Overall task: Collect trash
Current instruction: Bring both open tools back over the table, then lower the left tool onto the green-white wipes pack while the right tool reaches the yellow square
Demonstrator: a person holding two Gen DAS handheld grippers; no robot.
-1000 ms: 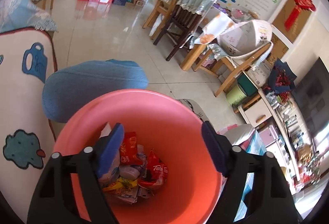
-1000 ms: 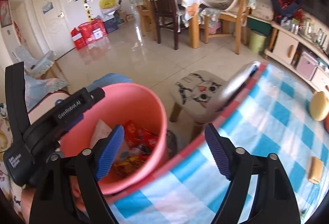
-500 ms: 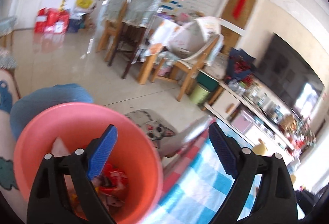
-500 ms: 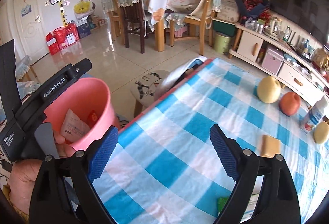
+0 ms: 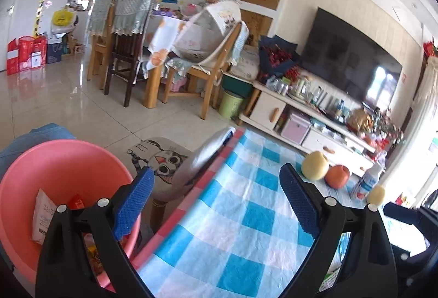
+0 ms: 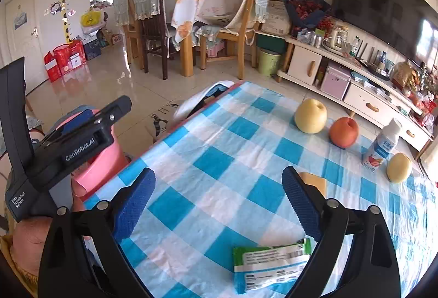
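The green-and-white flat plastic wrapper [image 6: 269, 263] lies on the blue-and-white checked cloth of the counter [image 6: 219, 161], near its near edge, label side up. It sits low between the fingers of the right tongs [image 6: 217, 205], closer to the right finger, and neither pad touches it. The right tongs stand wide apart with nothing gripped.

The left tongs [image 5: 216, 202] also stand wide apart and empty, with their jaws over the counter's left edge. The pink round plastic bucket [image 5: 63, 161] stands off that left edge, below counter level, and holds a white paper packet [image 5: 43, 216] and red wrappers [image 5: 76, 200]. In the right wrist view the black body of the left tongs is held by a hand [image 6: 30, 235] in front of the bucket.

A small tan rectangular piece [image 6: 314, 181] lies on the cloth just beside the right finger of the right tongs. Toward the far right corner stand a pale yellow pear [image 6: 310, 116], a red-orange apple [image 6: 343, 132], a white drink bottle with a blue label [image 6: 383, 144] and a small yellow fruit [image 6: 398, 168], in a loose row. The pear and apple are near each other; whether they touch cannot be told.

A stool with a cartoon cat cushion [image 5: 161, 158] stands on the floor beside the counter's left edge.
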